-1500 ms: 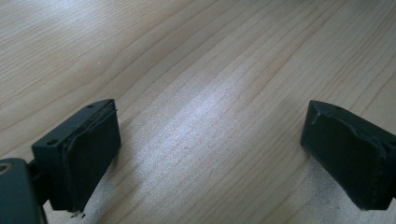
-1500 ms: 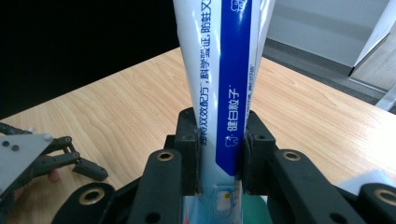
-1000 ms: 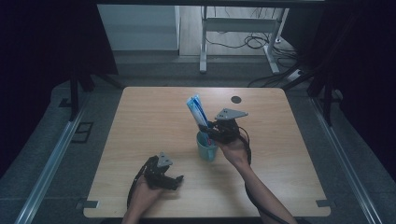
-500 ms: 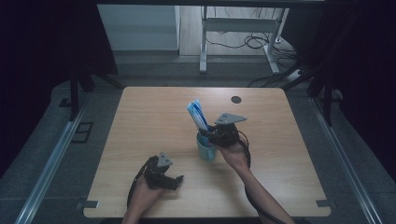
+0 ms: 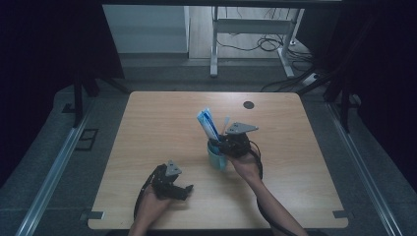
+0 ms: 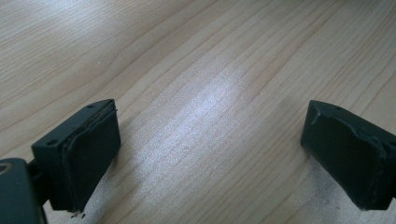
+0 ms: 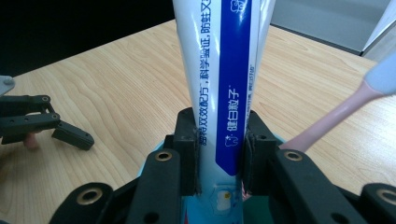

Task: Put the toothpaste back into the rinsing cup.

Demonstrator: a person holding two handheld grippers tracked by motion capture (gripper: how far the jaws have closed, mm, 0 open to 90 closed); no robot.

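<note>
Little has changed: the right gripper (image 7: pixel 219 154) still pinches the toothpaste tube (image 7: pixel 223 79) upright in the cup (image 5: pixel 215 158); left gripper (image 5: pixel 173 186), nearer the person than the cup, rests open.

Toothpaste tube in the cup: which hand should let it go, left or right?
Right. The right gripper grips the toothpaste tube over the cup; the left gripper sits open, apart.

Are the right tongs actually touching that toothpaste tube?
Touching. In the right gripper view, the right tongs press both pads against the toothpaste tube above the cup.
</note>
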